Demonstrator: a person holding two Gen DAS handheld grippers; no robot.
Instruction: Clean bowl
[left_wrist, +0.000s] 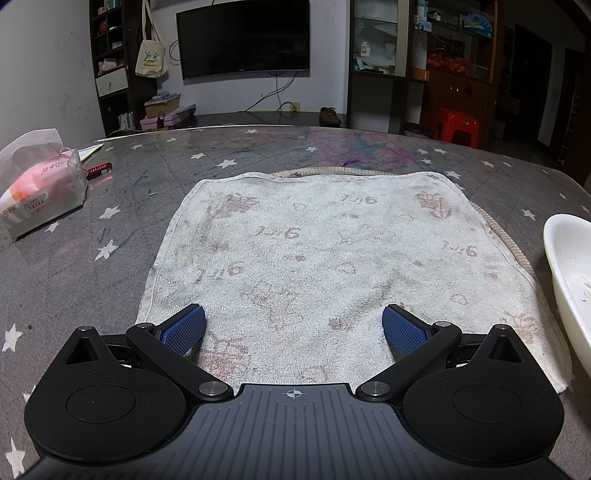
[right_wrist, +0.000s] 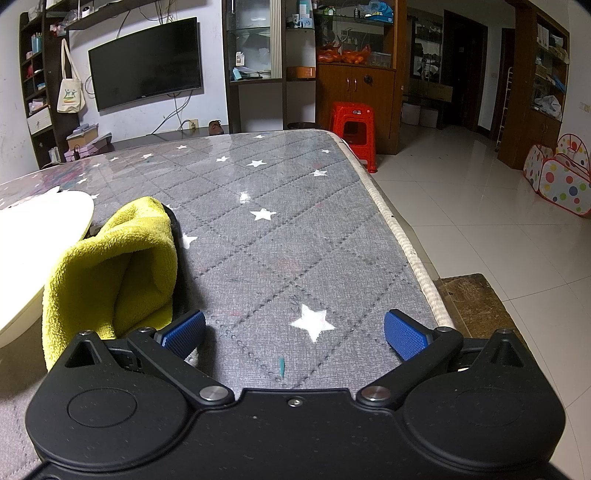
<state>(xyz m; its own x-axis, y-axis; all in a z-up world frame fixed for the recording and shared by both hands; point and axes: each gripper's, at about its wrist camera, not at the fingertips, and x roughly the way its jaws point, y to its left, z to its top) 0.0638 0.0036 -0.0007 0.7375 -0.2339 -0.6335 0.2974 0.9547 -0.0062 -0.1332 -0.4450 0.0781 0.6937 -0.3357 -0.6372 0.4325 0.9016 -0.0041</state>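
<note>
The grey quilted counter (left_wrist: 155, 229) with white star prints, under a glossy clear cover, carries everything. A worn white terry towel (left_wrist: 325, 258) with faded pink prints lies flat across its middle, straight ahead of the left claw (left_wrist: 294, 326). That claw hangs above the towel's near edge with its blue ribbed pads (left_wrist: 186, 328) spread wide apart, holding nothing and touching nothing.

The white shallow plastic bowl (left_wrist: 570, 280) sits at the towel's right edge, its rim overlapping the cloth's corner; dark specks mark its inner wall. In the right wrist view the same bowl (right_wrist: 33, 240) shows at the far left, with a crumpled yellow-green fleece cloth (right_wrist: 118, 269) heaped just beside it, leaning against its rim.

The right claw (right_wrist: 295, 332) is also fully spread and empty, poised over bare counter near a white star; its left pad (right_wrist: 184, 332) is just beside the cloth's lower fold, though contact cannot be judged.

A pink-and-white soft pack of tissues (left_wrist: 40, 192) rests near the counter's far left edge, well apart from the towel.
</note>
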